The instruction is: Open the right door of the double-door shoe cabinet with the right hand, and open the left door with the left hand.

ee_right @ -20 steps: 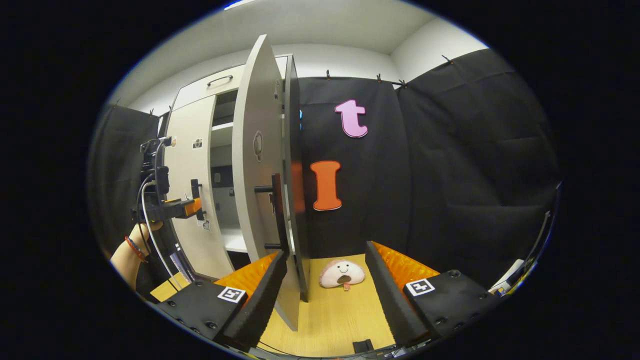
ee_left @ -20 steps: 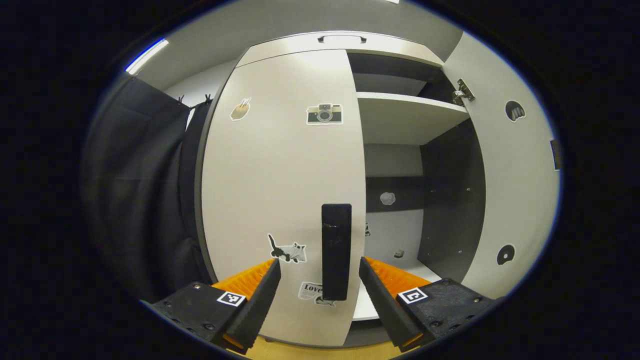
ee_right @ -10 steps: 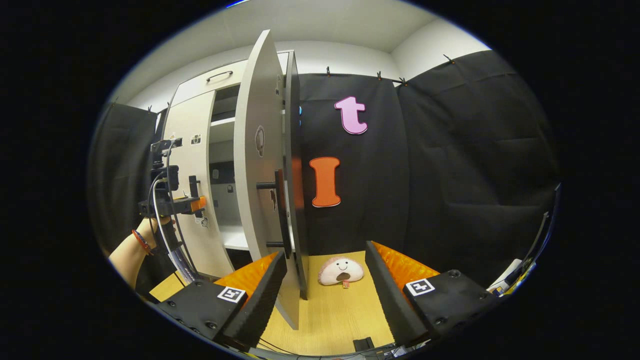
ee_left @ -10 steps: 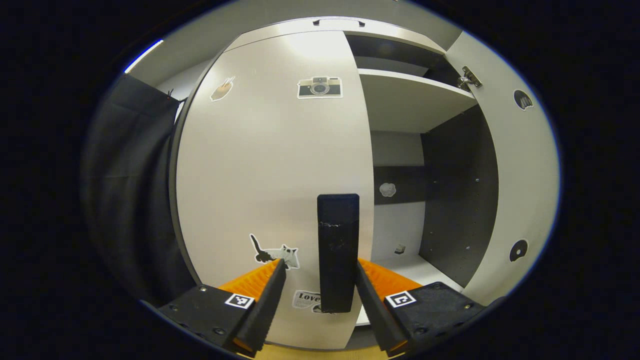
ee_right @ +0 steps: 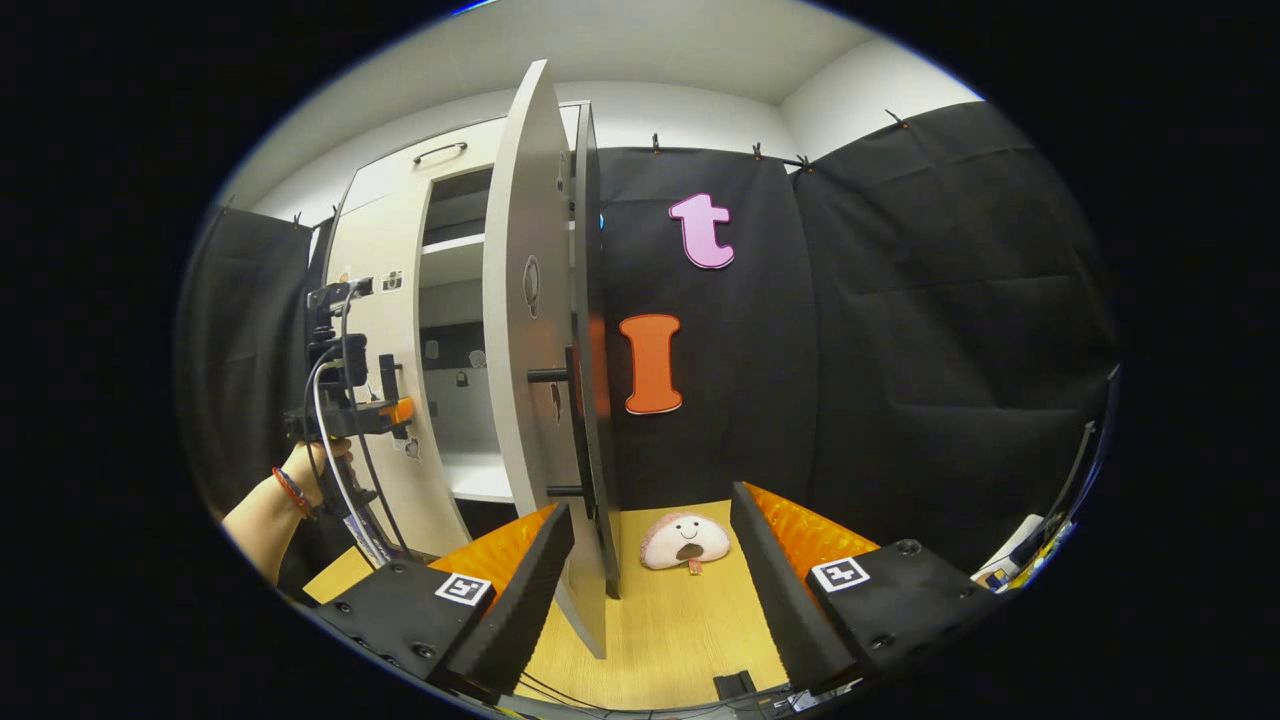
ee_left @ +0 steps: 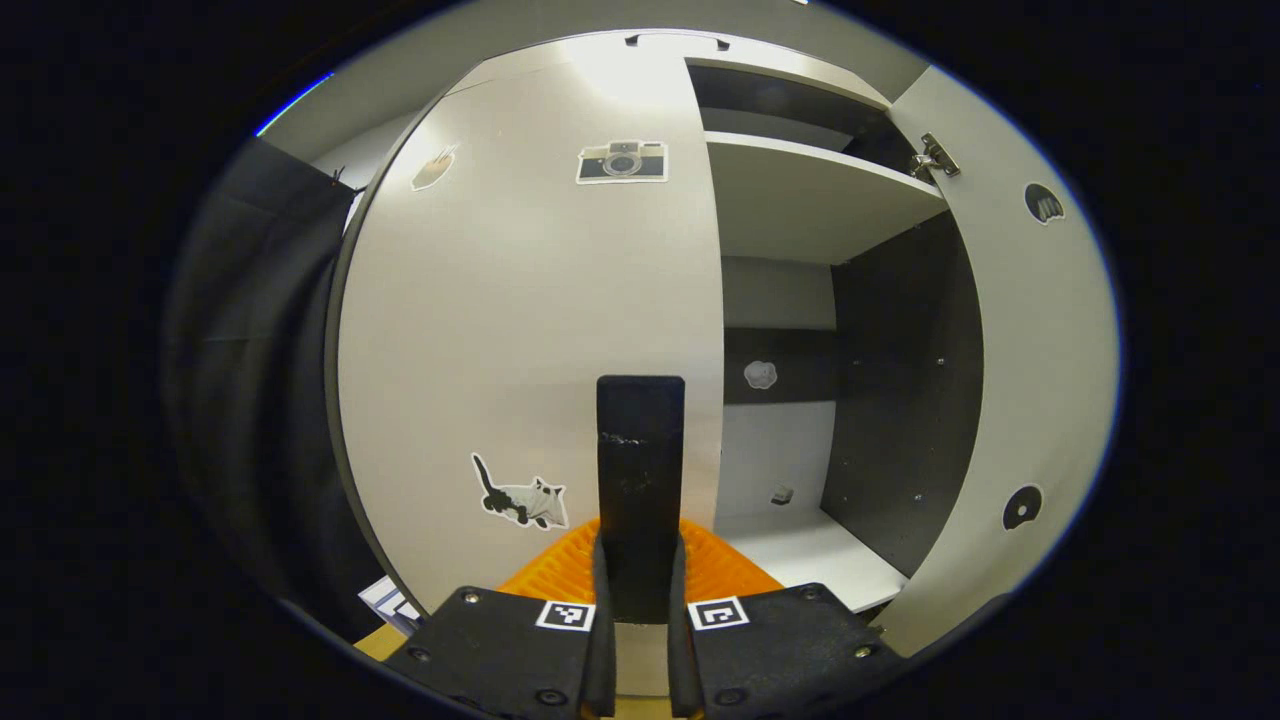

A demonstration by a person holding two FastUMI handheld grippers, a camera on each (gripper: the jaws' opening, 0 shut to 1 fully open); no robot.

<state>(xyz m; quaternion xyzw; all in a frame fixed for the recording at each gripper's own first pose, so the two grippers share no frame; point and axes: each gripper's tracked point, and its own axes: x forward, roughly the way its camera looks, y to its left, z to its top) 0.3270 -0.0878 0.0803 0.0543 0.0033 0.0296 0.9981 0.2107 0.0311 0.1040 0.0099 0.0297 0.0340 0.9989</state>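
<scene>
Swinging wide at three o'clock in the left gripper view, the right door (ee_left: pixel 1040 380) is done. The left door (ee_left: pixel 530 330) remains flat and closed. Big change: the left gripper (ee_left: pixel 636 600) has just clamped its handle (ee_left: pixel 640 470) at six o'clock, ready to pull. The right gripper (ee_right: pixel 650 560) hangs wide, empty.

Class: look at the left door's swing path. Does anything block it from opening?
Nothing visible does. The left tool is shut on the left door's handle, and the floor near that door looks clear.
</scene>
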